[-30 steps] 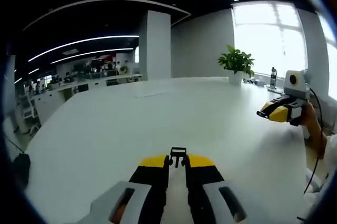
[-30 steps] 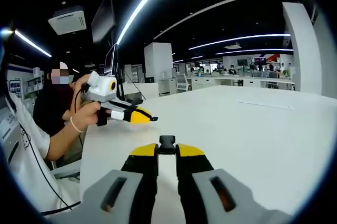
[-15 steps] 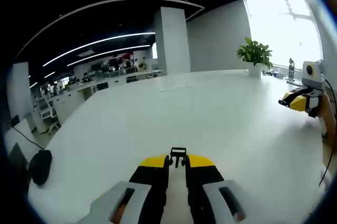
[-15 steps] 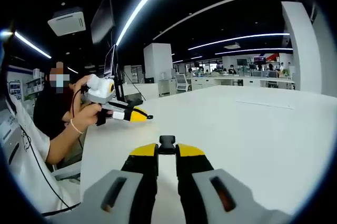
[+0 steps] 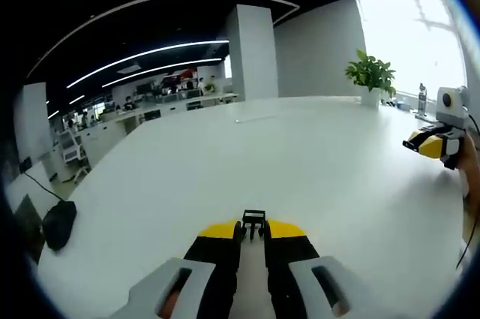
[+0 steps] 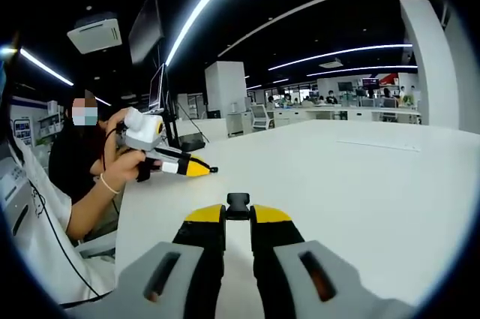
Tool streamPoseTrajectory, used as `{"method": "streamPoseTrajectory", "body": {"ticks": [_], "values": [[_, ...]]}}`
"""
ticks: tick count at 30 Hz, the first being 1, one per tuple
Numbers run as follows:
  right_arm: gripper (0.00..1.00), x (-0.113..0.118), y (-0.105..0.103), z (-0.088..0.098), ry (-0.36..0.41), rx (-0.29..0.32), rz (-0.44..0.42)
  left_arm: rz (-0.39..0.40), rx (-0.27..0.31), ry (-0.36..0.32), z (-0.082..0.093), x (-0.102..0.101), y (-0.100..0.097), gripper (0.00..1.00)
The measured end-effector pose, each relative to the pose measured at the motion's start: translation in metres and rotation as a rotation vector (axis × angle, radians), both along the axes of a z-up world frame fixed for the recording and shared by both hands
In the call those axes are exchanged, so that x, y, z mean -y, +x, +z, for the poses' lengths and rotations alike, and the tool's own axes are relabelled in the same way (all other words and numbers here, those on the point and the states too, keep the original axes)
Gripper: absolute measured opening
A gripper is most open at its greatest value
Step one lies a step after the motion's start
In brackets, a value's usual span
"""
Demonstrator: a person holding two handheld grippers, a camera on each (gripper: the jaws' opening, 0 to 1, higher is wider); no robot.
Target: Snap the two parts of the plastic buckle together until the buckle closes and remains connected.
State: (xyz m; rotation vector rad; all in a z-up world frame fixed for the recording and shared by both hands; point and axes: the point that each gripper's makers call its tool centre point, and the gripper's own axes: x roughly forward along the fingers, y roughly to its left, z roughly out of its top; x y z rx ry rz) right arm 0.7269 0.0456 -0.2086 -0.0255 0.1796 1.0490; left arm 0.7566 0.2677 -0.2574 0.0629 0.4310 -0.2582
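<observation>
Left tool (image 5: 252, 233) is clamped on the pronged buckle half (image 5: 253, 221), prongs pointing forward over the white tabletop (image 5: 225, 161). Right tool (image 6: 238, 218) pinches the socket half (image 6: 238, 202), facing out likewise. They are well apart; each piece must swing toward the other, nose to nose. Left gripper view shows the right tool far off by a plant (image 5: 370, 73); right gripper view shows the person's hand (image 6: 127, 160) carrying the left tool.

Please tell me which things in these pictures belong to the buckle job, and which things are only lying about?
Belonging to the job:
- pronged buckle part, shut in the left gripper
- socket buckle part, shut in the right gripper
- white table as workspace

Only lying about:
- potted plant
- computer mouse
- monitor
</observation>
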Motion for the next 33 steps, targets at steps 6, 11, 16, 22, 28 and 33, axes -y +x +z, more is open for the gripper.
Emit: {"method": "streamPoseTrajectory", "body": {"ticks": [6,11,16,22,28,33], "values": [[0.13,0.001,0.000,0.001,0.002,0.002,-0.002,0.046,0.008,0.005,0.000,-0.007,-0.001,0.12],[0.13,0.002,0.000,0.001,0.003,0.004,-0.007,0.055,0.010,-0.021,0.001,-0.008,-0.002,0.12],[0.13,0.002,0.001,0.001,0.002,0.004,-0.008,0.061,0.027,-0.018,0.003,-0.010,-0.001,0.12],[0.13,0.001,0.001,0.001,0.004,0.004,-0.006,0.061,0.048,-0.011,0.006,-0.011,0.001,0.12],[0.13,0.001,0.002,0.000,0.009,-0.002,-0.004,0.056,0.069,-0.020,0.010,-0.010,0.000,0.14],[0.13,0.001,0.001,0.001,0.008,-0.002,-0.002,0.048,0.089,-0.026,0.014,-0.009,-0.001,0.16]]}}
